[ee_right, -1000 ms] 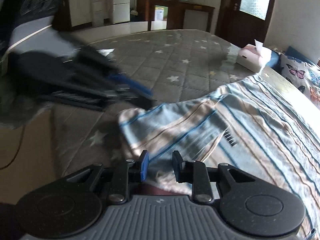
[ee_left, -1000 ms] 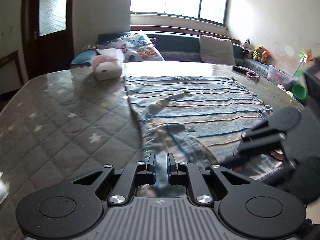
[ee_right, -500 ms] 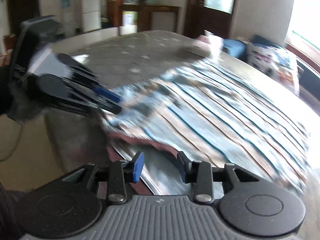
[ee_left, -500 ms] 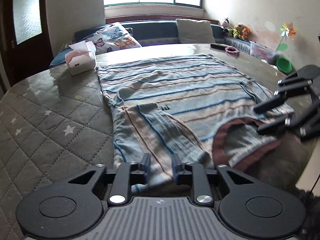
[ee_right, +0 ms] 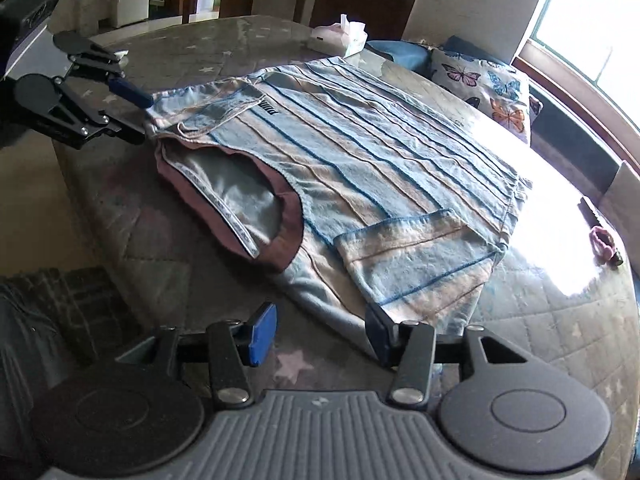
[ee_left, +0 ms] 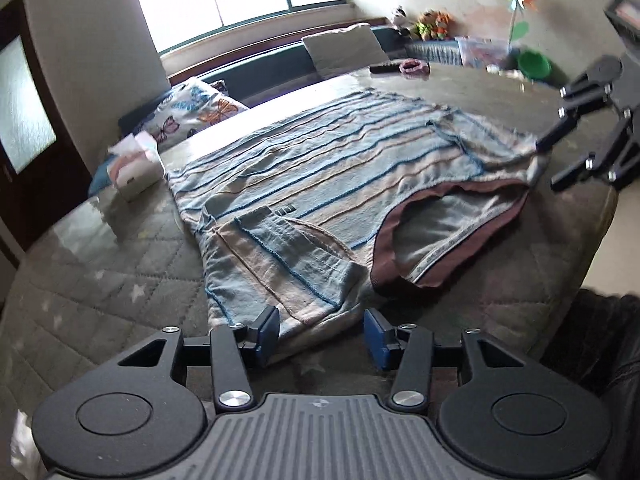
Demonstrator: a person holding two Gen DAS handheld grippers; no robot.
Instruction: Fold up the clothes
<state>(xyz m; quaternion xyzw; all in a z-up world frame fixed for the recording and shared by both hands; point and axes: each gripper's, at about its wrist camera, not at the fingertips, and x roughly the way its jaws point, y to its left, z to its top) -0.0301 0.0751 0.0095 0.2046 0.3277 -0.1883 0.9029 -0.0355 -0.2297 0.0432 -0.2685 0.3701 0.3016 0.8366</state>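
Left jaws: the left gripper [ee_left: 320, 334] has its jaws spread and opening. The shirt's folded sleeve edge lies between the blue pads [ee_left: 267, 330], but they do not press on it.
Right jaws: the right gripper [ee_right: 318, 334] has its jaws spread and opening too. The shirt's near edge lies by the right-hand pad; nothing is pinched.
Shirt: the striped shirt [ee_left: 360, 168] lies flat on the counter [ee_left: 120, 280], front up. Its brown neck hole points to 5 o'clock in the left view.
Sleeves: both short sleeves are folded in over the body. One [ee_left: 280, 264] is at 12 o'clock from the left jaws. The other [ee_right: 416, 268] is at 1 o'clock from the right jaws.
Other gripper seen: in the right view the left gripper [ee_right: 124, 108] sits at 10 o'clock, by the shirt's shoulder.
Tissue box: the box [ee_left: 134, 164] stands on the counter at 10 o'clock of the shirt in the left view, just beside it.
Pillow: a butterfly pillow [ee_right: 484, 80] lies past the counter's far edge.
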